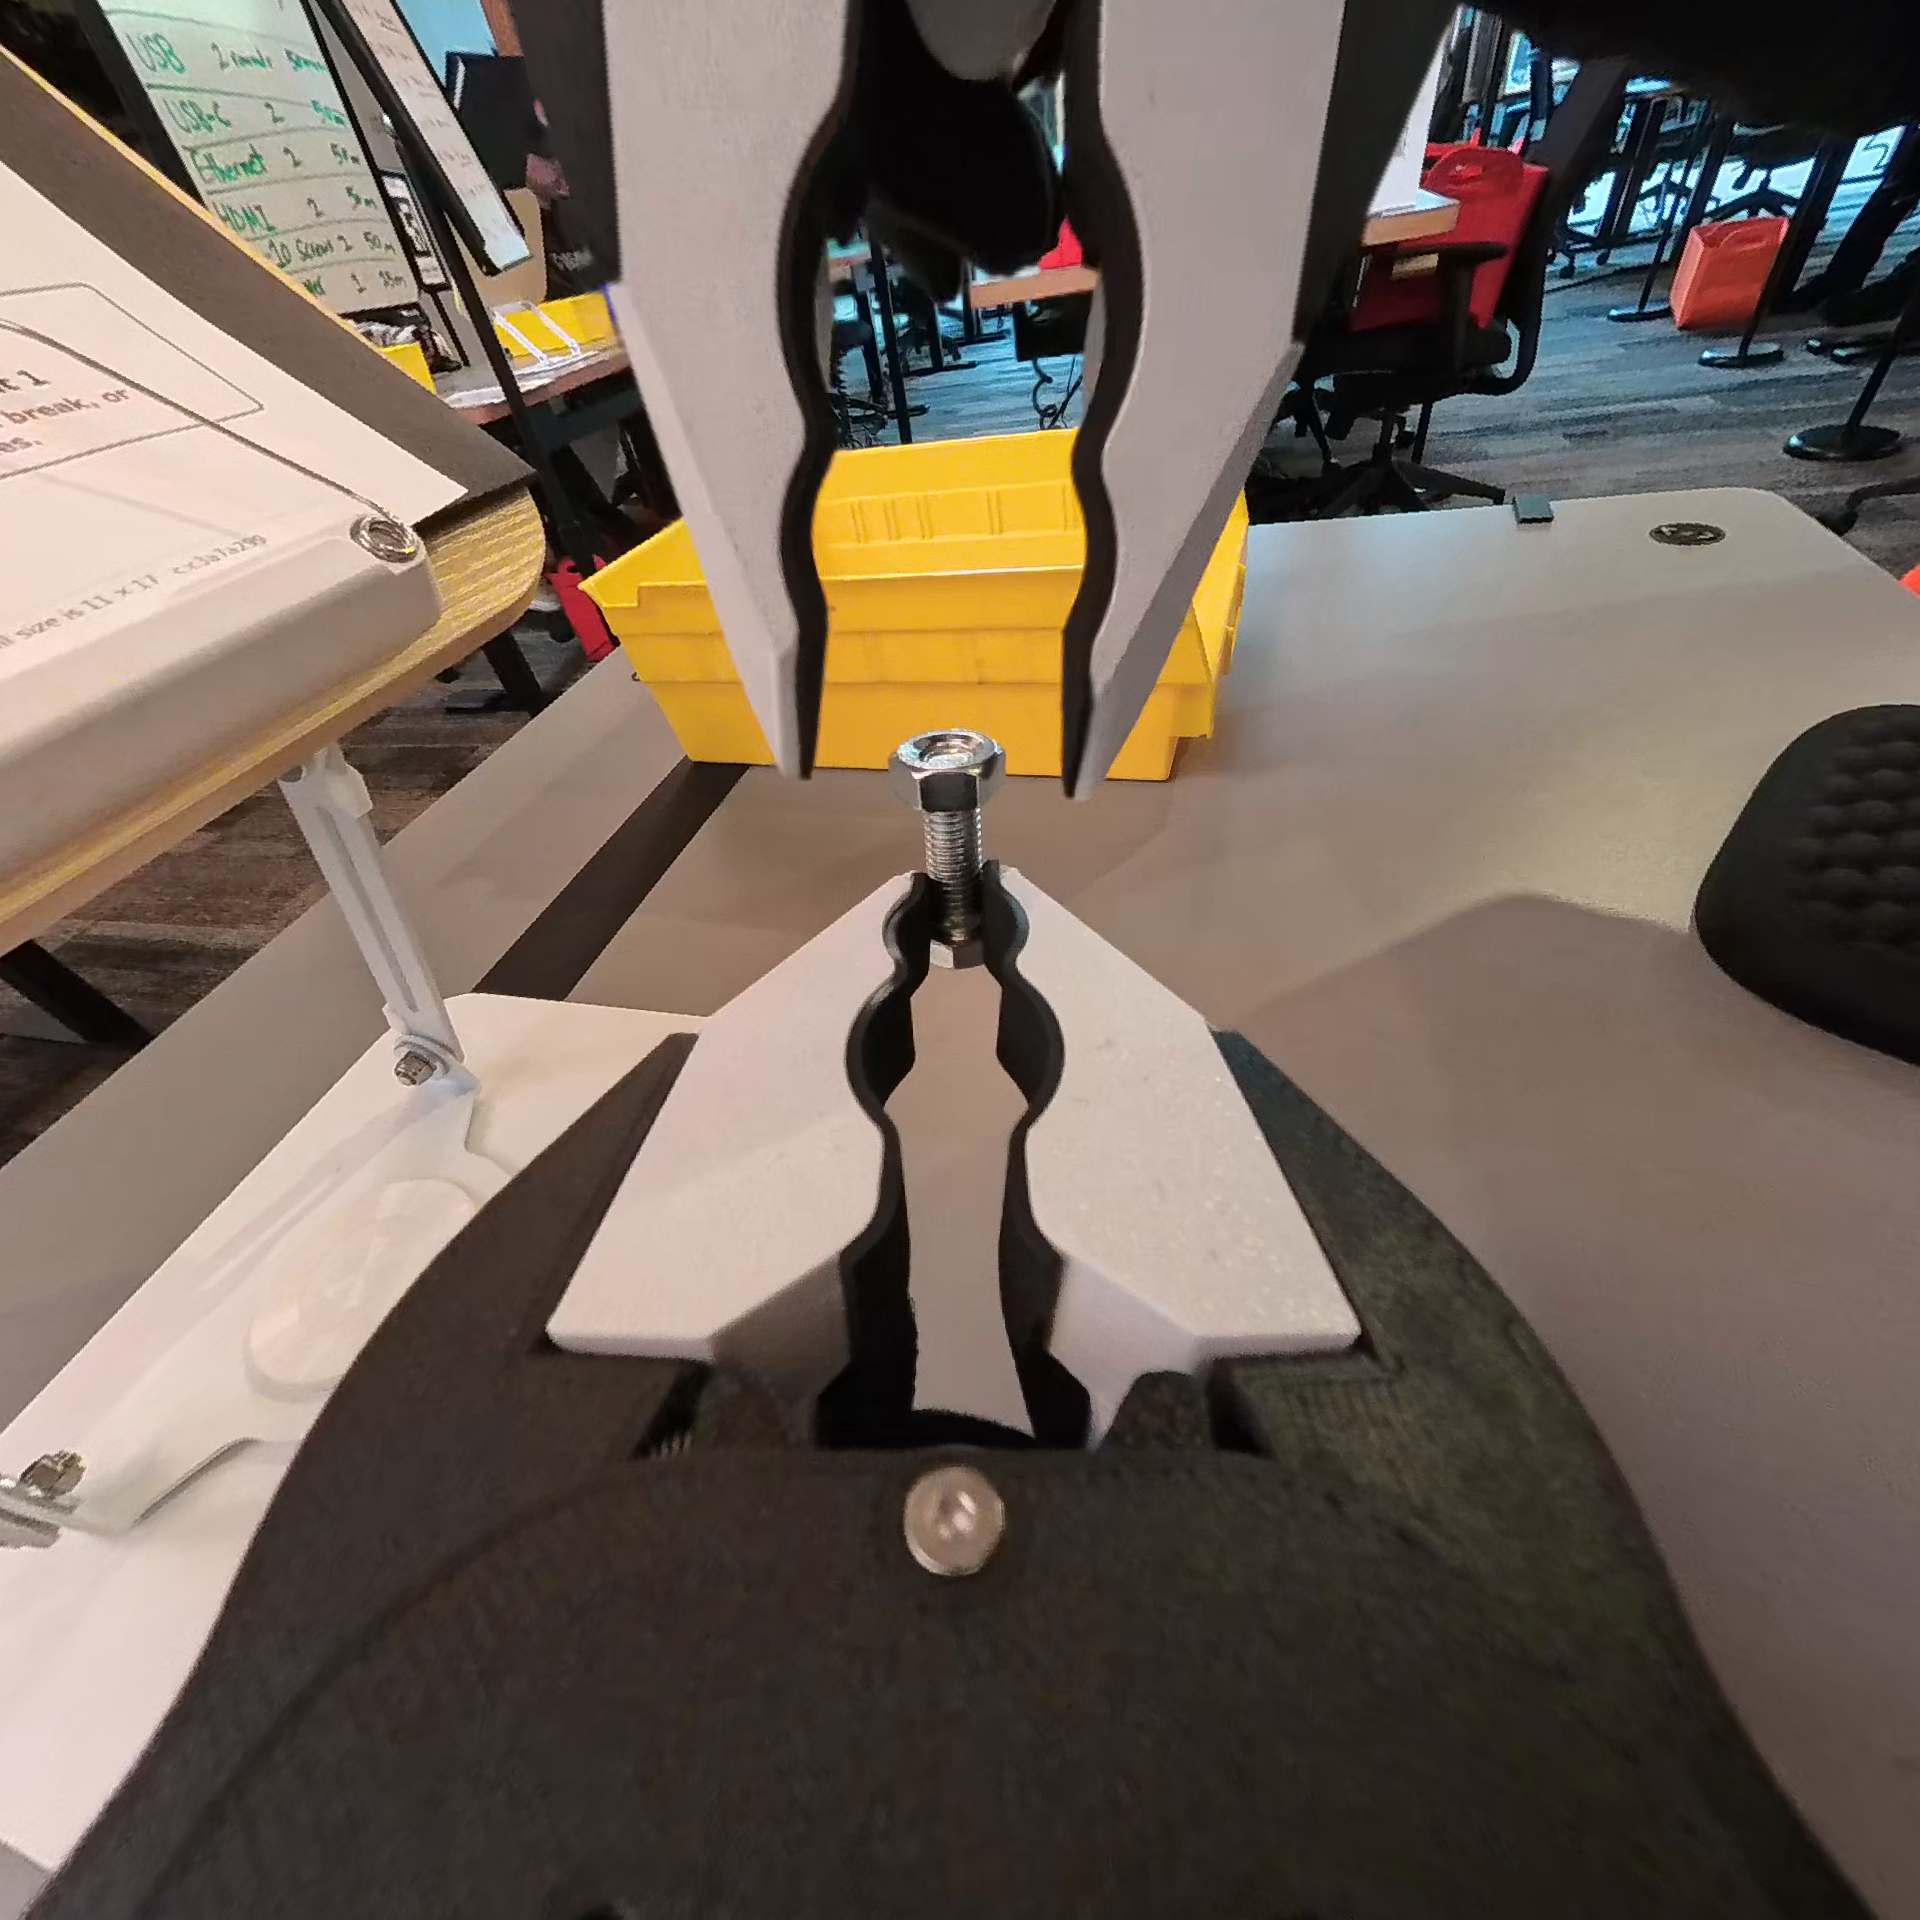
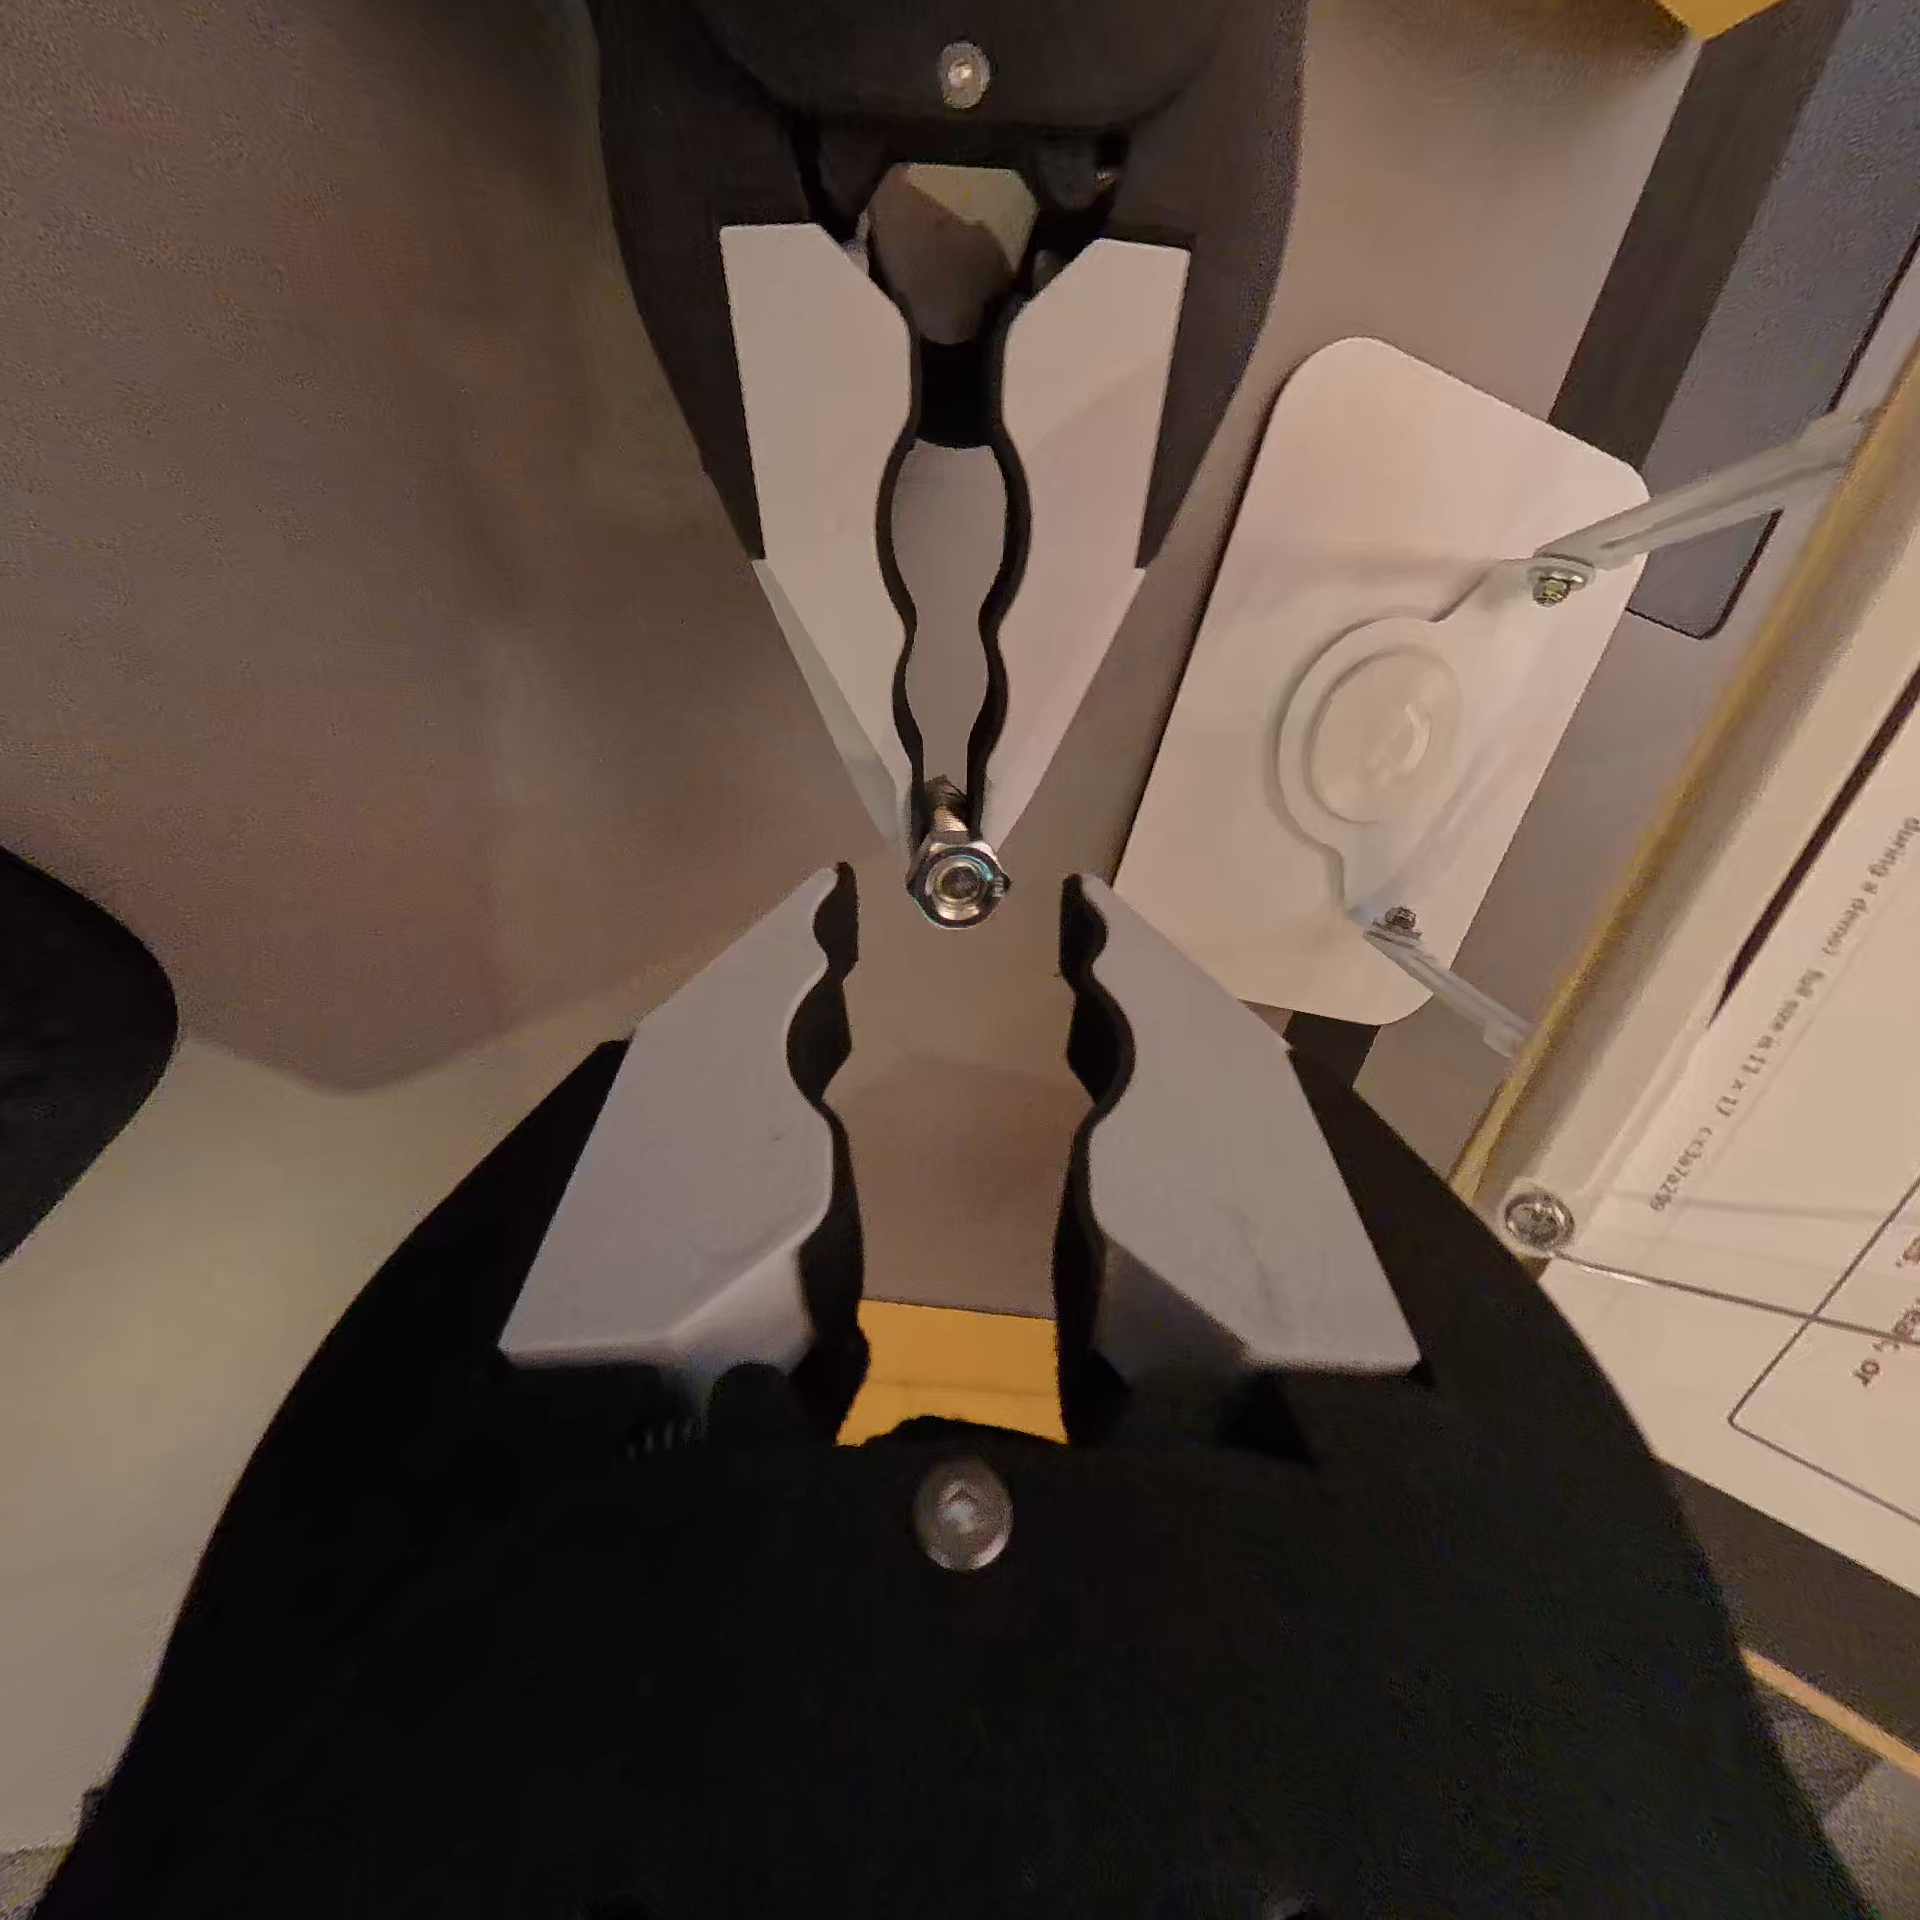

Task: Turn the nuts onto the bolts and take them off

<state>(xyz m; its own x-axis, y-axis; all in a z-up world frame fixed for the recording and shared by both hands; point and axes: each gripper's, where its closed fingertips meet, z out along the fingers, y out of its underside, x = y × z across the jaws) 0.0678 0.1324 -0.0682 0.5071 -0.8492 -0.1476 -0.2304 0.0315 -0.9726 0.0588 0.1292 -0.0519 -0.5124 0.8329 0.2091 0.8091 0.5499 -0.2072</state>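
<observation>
Steel is catching the light at the middle of both views: I am holding a bolt (image 1: 948,883) upright in my left gripper (image 1: 954,914), whose fingertips are closed on its lower shank, with the small head showing just below them. A nut (image 1: 945,767) is sitting at the bolt's top end, above a stretch of bare thread. I am holding my right gripper (image 2: 958,896) over that nut, pointing down at it, its two fingers spread apart with the nut in the gap between the tips; neither finger is touching it. From the right wrist view I am looking straight down onto the nut's face, with the left gripper reaching in from the far side. All of this is hanging above a grey worktop (image 1: 1455,790). A yellow bin (image 1: 935,644) is standing on the worktop beyond the bolt. A white stand (image 2: 1382,675) with a slanted board (image 1: 156,499) is sitting to my left.
</observation>
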